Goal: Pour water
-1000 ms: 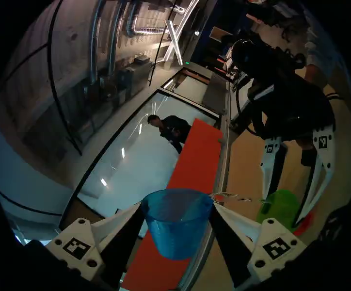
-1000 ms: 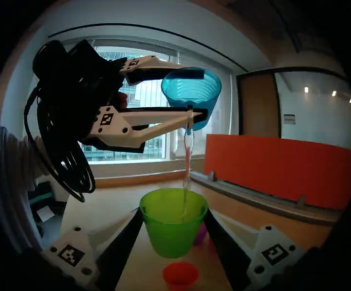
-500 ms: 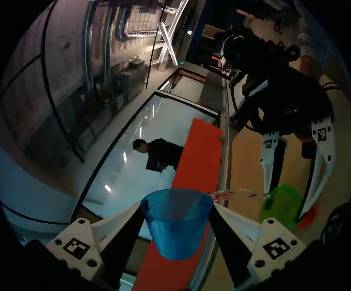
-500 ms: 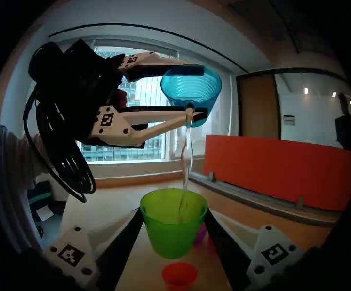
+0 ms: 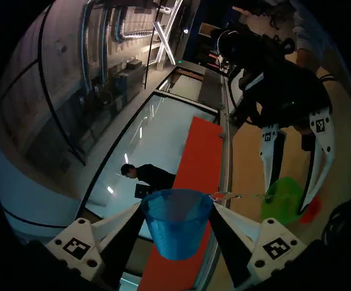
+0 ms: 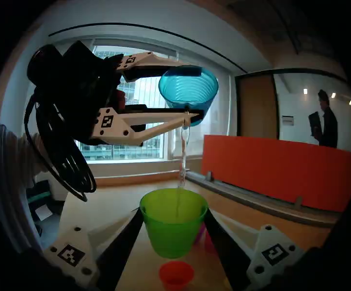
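While the left gripper clamps its jaws on the tipped blue cup up high, a thin water stream drops into the green cup, pinched upright in the jaws of the right gripper directly beneath so nothing spills onto the tabletop.

The tipped cup hangs above the upright cup, small cup on the table nearby

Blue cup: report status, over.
Left gripper shut on blue cup, tipped. Right gripper shut on green cup, upright beneath it. Water stream falling into green cup. Nothing blocks the stream.
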A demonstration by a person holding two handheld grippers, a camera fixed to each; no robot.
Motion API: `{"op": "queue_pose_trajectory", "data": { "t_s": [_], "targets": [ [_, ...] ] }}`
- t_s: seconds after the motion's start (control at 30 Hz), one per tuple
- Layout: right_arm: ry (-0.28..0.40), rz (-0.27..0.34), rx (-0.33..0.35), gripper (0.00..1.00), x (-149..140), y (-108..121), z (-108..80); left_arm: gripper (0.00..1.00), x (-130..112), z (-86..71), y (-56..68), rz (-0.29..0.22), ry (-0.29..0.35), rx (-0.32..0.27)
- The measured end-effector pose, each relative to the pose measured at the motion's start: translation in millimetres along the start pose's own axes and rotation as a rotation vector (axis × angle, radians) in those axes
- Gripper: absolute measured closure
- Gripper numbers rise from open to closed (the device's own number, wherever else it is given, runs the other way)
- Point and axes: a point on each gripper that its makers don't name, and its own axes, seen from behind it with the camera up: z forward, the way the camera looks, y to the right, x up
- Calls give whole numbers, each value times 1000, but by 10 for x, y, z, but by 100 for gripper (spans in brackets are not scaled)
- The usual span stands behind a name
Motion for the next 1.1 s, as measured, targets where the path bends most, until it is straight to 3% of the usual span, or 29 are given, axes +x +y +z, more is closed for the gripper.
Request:
{"op": "queue_pose_trajectory", "data": {
  "t_s": [1.1],
  "targets": [
    [6,-12,-7,9,50,12,-16,12,48,-49,-181,122,-1,24]
  ]
}}
